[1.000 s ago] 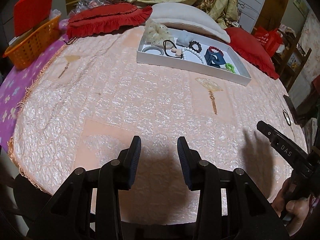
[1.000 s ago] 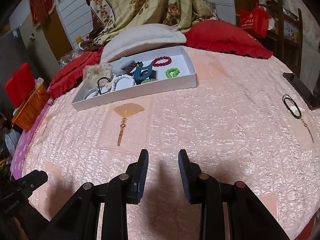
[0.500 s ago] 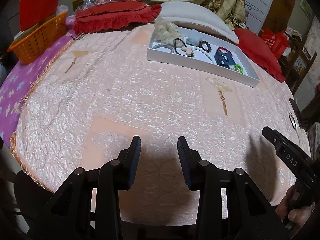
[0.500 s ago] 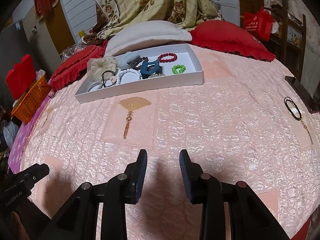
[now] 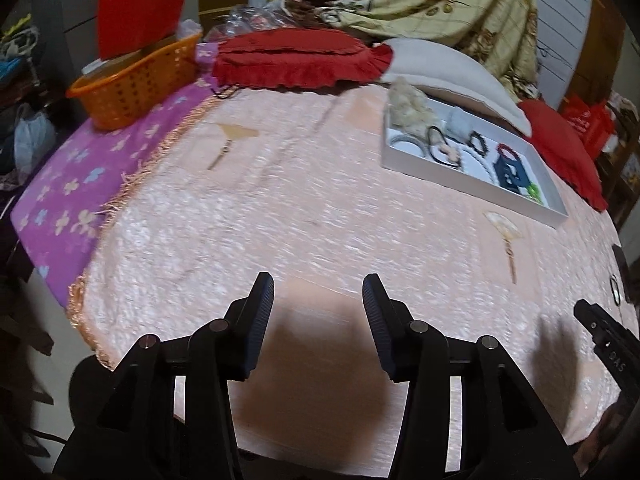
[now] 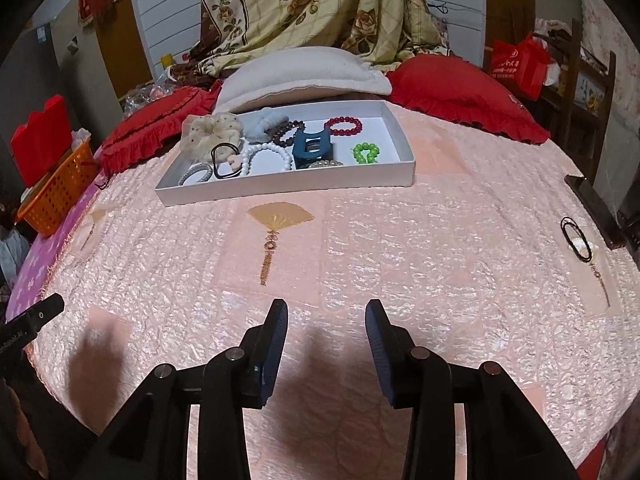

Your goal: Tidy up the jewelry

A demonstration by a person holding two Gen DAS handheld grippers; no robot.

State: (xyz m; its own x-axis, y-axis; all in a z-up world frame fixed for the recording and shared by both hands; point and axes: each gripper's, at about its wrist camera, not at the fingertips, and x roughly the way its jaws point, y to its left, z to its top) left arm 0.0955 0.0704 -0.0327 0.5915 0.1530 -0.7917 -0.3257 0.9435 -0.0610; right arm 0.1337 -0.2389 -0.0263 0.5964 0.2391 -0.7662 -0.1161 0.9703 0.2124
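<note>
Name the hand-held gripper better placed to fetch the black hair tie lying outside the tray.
Right. The black hair tie lies on the bedspread off the right hand-held gripper's right side; the left hand-held gripper is farther away.

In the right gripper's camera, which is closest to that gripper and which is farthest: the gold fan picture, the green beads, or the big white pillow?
From the right gripper:
1. Gold fan picture, on the bedspread, slightly left.
2. Green beads, inside the white tray.
3. White pillow, behind the tray.
</note>
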